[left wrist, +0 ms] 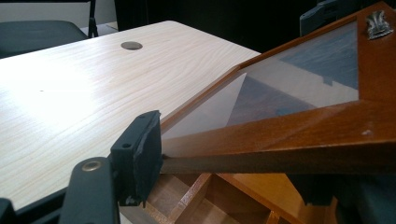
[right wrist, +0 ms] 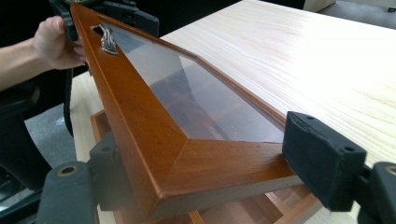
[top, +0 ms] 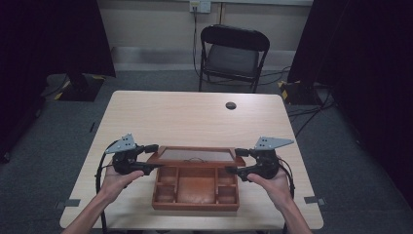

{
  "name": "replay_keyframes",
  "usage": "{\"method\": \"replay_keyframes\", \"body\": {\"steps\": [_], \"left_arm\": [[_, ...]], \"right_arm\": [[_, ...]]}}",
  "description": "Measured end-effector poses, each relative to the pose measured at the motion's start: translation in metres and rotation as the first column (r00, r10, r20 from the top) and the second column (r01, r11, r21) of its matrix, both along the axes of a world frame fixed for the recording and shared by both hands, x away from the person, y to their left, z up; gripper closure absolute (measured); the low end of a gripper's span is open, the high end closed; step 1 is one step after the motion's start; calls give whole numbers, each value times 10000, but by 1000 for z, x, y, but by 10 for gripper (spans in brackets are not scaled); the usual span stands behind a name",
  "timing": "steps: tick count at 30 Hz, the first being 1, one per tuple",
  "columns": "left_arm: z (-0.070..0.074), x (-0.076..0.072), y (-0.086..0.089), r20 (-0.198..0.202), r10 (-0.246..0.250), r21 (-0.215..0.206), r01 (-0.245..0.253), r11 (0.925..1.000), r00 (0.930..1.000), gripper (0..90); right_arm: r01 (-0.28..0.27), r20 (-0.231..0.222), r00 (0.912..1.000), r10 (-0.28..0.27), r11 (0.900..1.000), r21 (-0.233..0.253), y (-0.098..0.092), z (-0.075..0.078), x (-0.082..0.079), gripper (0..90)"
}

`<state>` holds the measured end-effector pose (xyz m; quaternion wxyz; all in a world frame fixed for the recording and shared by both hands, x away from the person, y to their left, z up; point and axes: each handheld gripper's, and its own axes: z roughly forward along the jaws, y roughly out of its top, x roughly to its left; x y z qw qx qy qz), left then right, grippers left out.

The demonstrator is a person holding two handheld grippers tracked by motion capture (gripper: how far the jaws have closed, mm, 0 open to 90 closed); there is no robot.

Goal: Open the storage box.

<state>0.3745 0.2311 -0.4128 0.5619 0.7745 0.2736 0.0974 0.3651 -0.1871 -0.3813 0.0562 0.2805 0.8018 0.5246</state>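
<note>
We held the lid (top: 197, 155) half-raised above the box (top: 196, 191), left gripper (top: 152, 157) and right gripper (top: 237, 161) each clamped on a corner, and judged uneven lifting could twist it free.

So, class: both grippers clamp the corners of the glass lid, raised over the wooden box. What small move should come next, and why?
Probably swing the lid a little further, both hands together. The left gripper and right gripper each pinch a corner, the lid stands part-raised, and the box compartments lie exposed beneath.
</note>
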Motion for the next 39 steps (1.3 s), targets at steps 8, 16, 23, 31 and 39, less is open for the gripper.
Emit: {"method": "replay_keyframes", "body": {"steps": [8, 16, 23, 31, 39], "left_arm": [[3, 3, 3, -9, 215, -5, -215, 9998, 9998, 292], [5, 5, 2, 19, 215, -32, -215, 9998, 9998, 355], [8, 7, 2, -18, 128, 9, -128, 9999, 9999, 380], [12, 11, 1, -58, 184, 95, -183, 9998, 9998, 387], [14, 14, 1, -5, 416, -222, -416, 9989, 9991, 393]], "right_arm": [[164, 16, 9999, -164, 9998, 61, -1, 2, 6, 250], [189, -5, 9998, -189, 9997, 130, 0, 3, 11, 287], [231, 44, 9997, -232, 9996, 163, 1, 2, 14, 322], [362, 80, 9993, -365, 9989, 299, 1, 4, 19, 355], [491, 92, 9987, -495, 9979, 416, 1, 6, 25, 411]]}}
